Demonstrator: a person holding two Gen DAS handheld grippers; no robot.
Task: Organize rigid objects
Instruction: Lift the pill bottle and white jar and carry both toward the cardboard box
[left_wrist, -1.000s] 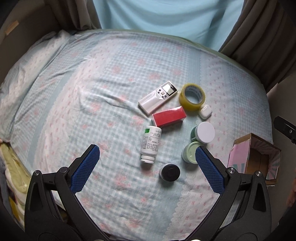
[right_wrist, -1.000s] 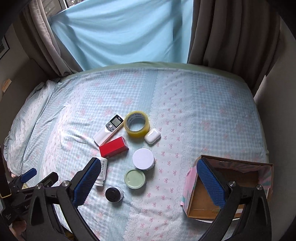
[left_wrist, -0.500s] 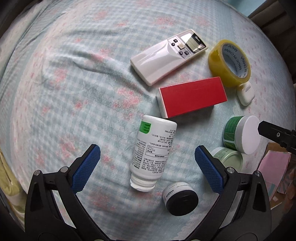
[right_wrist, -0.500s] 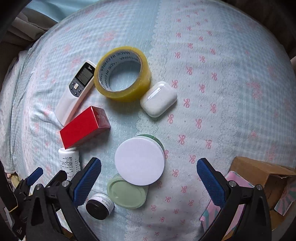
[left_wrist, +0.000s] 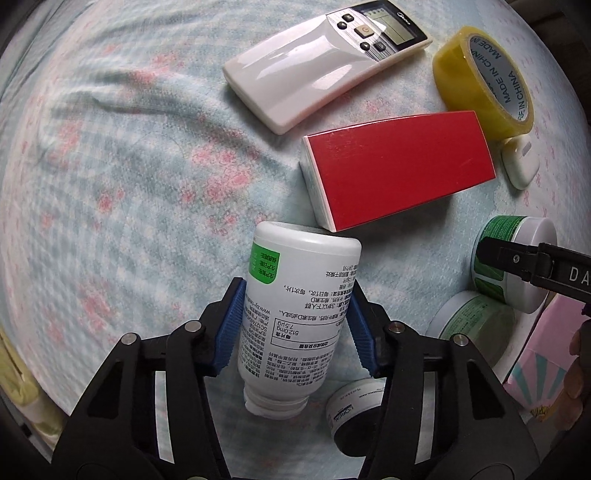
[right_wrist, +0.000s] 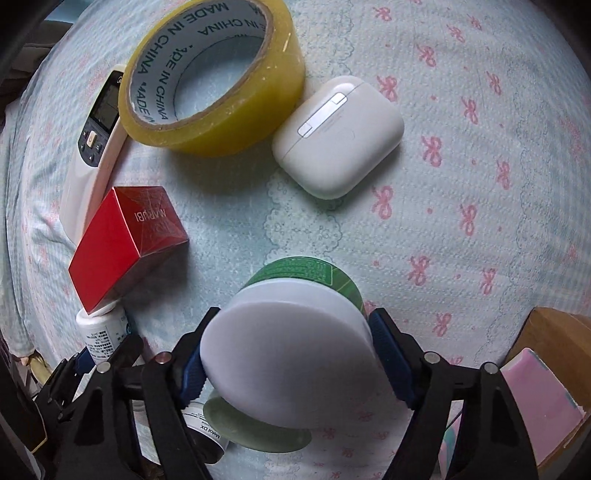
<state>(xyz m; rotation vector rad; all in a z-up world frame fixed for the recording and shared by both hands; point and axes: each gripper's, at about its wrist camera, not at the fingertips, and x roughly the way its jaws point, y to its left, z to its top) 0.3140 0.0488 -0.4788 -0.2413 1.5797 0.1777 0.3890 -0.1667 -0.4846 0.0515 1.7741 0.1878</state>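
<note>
My left gripper (left_wrist: 295, 325) is shut on a white pill bottle (left_wrist: 295, 314) that lies on its side on the bed, blue pads on both flanks. My right gripper (right_wrist: 291, 354) is shut on a green jar with a white lid (right_wrist: 288, 354); this jar also shows in the left wrist view (left_wrist: 524, 266) with a black finger across it. Around them lie a red box (left_wrist: 399, 166), a white remote (left_wrist: 325, 62), a yellow tape roll (right_wrist: 214, 74) and a white earbud case (right_wrist: 338, 134).
A pale green jar (right_wrist: 258, 424) and a small black-and-white jar (left_wrist: 354, 413) lie close under the grippers. A pink cardboard box (right_wrist: 546, 380) stands at the right. The blue patterned bedsheet (right_wrist: 480, 184) stretches to the right and far side.
Both grippers have dropped from high above the bed down to the objects. The left has closed on the pill bottle and the right on the white-lidded jar.
</note>
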